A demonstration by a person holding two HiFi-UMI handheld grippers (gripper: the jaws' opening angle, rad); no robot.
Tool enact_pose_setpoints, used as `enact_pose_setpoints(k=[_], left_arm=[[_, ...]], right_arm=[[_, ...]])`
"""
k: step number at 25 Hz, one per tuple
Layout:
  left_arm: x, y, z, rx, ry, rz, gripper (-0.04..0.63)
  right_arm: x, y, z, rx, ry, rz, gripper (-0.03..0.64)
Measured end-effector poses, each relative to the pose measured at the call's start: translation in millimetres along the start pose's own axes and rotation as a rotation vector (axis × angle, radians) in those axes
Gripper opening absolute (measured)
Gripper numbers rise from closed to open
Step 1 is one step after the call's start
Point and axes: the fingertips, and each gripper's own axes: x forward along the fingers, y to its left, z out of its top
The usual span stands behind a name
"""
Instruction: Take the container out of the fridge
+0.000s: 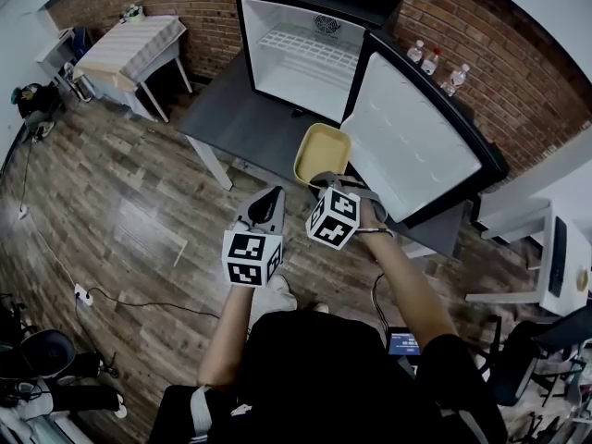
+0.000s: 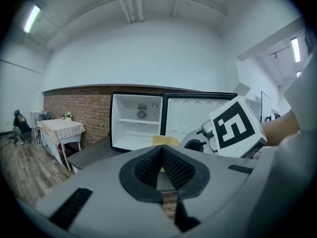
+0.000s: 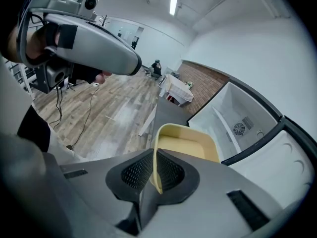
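The yellow container (image 1: 321,153) hangs over the dark table (image 1: 231,123), in front of the open mini fridge (image 1: 301,58). My right gripper (image 1: 325,180) is shut on the container's near rim. In the right gripper view the thin yellow rim (image 3: 154,167) is pinched between the two pads, and the tub (image 3: 188,145) reaches out towards the fridge (image 3: 237,118). My left gripper (image 1: 274,194) hovers just left of the right one. Its jaws (image 2: 161,158) are shut with nothing between them. The container (image 2: 166,141) peeks out behind them.
The fridge door (image 1: 412,141) stands swung wide to the right, and the white inside with its shelf (image 1: 305,44) holds nothing I can see. Water bottles (image 1: 435,63) stand behind the door. A cloth-covered side table (image 1: 134,49) is at far left. Cables (image 1: 139,299) trail over the wood floor.
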Motion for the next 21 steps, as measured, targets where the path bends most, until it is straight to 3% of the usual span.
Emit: enact_pose_setpoints(k=[21], left_arm=[[-59, -56, -24, 0.002, 0.007, 0.037, 0.012]], right_arm=[[-45, 66, -21, -0.047, -0.017, 0.021, 0.052]])
